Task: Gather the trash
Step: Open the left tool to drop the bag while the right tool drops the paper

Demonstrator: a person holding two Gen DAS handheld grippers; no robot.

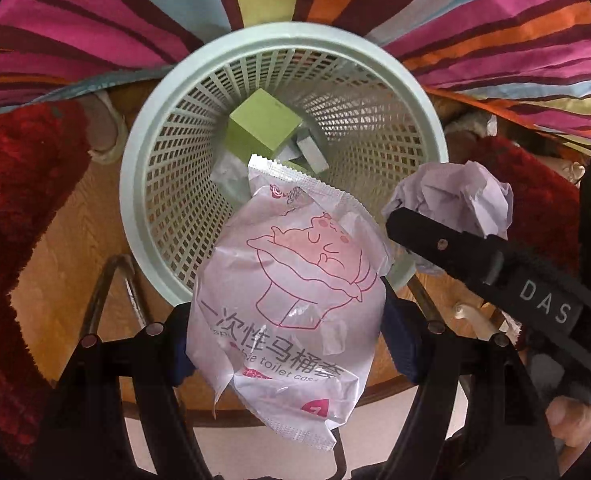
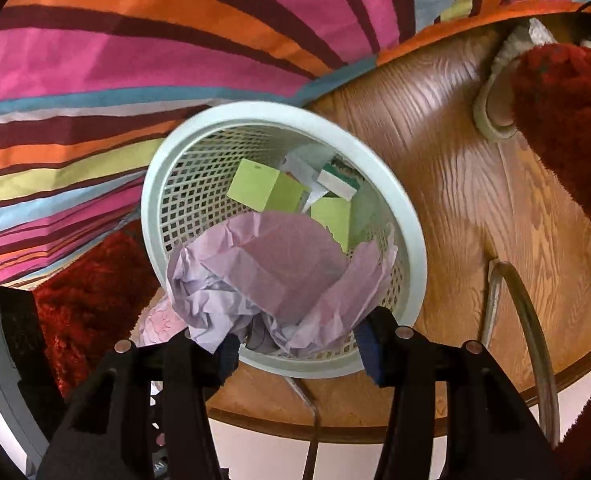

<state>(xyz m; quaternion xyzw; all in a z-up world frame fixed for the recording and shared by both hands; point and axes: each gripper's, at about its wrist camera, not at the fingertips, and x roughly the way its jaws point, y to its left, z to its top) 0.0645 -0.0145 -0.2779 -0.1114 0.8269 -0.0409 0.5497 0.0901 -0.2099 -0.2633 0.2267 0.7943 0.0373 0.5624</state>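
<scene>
Both sets of jaws are clamped on trash. Your left gripper (image 1: pixel 287 344) pinches a white plastic packet (image 1: pixel 291 300) printed with a pink cartoon and the words "toilet", its blue pads pressing the packet from either side. That packet hangs over the near rim of the pale green mesh basket (image 1: pixel 143 152), its top corner reaching above the basket's opening.

Your right gripper (image 2: pixel 295 344) grips a crumpled wad of lilac paper (image 2: pixel 263 280), the jaws drawn in as far as they go on it. In the right wrist view that paper covers the near part of the basket (image 2: pixel 411 216) and overlaps the near rim. Seen from your left wrist, the same paper (image 1: pixel 455 196) sits at the tip of the right gripper (image 1: pixel 415 220), just outside the basket's right rim.

Inside the basket you already have a green box (image 1: pixel 263 124), and beside it a small grey and white box (image 1: pixel 311 152); the right wrist view also shows a second green piece (image 2: pixel 331 216) near them.

Your basket stands on a wooden floor (image 2: pixel 455 184), against a striped cloth (image 1: pixel 95 20) of pink, orange and maroon. Red shaggy rug (image 1: pixel 15 184) lies to either side, and a bent metal tube (image 2: pixel 527 320) crosses the floor nearby.
</scene>
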